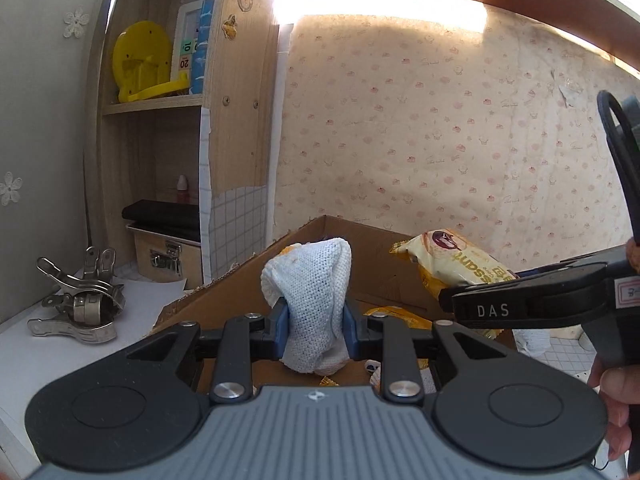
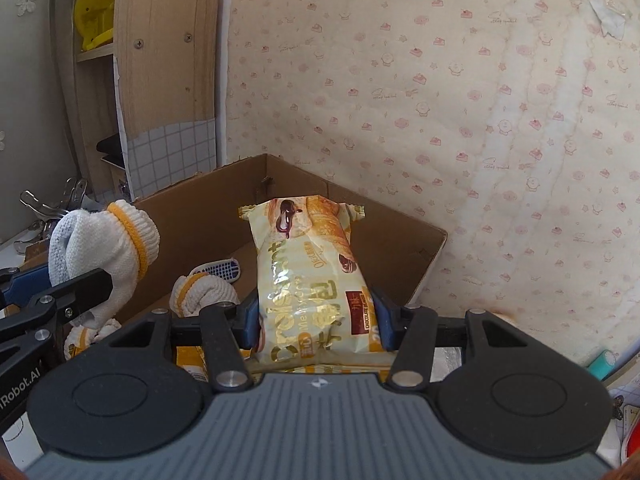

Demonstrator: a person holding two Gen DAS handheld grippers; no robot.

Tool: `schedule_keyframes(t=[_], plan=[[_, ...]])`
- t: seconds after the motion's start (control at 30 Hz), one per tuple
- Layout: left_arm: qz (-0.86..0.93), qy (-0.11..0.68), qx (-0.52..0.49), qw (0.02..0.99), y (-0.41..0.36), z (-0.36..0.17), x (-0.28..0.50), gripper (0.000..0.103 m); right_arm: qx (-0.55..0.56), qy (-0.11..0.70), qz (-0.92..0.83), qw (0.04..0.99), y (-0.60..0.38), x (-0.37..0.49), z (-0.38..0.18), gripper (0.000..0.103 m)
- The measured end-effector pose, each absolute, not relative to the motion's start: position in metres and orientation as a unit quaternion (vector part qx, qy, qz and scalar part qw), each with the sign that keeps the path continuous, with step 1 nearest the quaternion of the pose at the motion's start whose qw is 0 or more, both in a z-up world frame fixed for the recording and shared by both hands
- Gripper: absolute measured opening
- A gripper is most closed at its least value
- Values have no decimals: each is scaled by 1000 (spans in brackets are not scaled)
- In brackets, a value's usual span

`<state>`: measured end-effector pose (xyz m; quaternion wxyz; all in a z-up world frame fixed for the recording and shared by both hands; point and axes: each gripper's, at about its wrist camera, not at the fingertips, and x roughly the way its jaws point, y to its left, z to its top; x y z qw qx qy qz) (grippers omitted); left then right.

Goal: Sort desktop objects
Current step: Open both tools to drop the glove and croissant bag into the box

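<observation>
Glove between left gripper pads

A white knit glove with a yellow-banded cuff hangs bunched above the cardboard box. A cream croissant packet tilts upward over the box's interior. More gloves, apparently, lie inside the box.

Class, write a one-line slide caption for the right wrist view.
Right gripper holds a croissant packet above the cardboard box.
</observation>
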<state>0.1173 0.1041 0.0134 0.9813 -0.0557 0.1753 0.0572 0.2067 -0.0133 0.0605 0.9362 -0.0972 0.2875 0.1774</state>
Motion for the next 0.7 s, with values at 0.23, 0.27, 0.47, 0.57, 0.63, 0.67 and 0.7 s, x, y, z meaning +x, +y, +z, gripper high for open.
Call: schedule_keyframes(t=[0.23,0.27,0.47,0.57,0.63,0.67,0.7], plan=[[61,186,-54,979,108,8,132,28,-94,293,182,934,-2,233,57,52],[60,188,-53,979,108,7,134,28,-91,296,180,934,-1,238,56,52],[59,198,-51,977,107,2,145,28,-85,307,174,932,3,254,48,53],[58,205,-53,976,108,0,150,28,-83,308,174,932,3,258,45,53],[58,206,-52,975,107,-1,152,28,-85,306,172,932,3,258,45,53],[59,207,-51,975,107,-1,153,28,-86,306,173,932,3,259,45,53],[60,208,-52,975,107,-2,154,28,-86,304,173,933,3,259,45,53]])
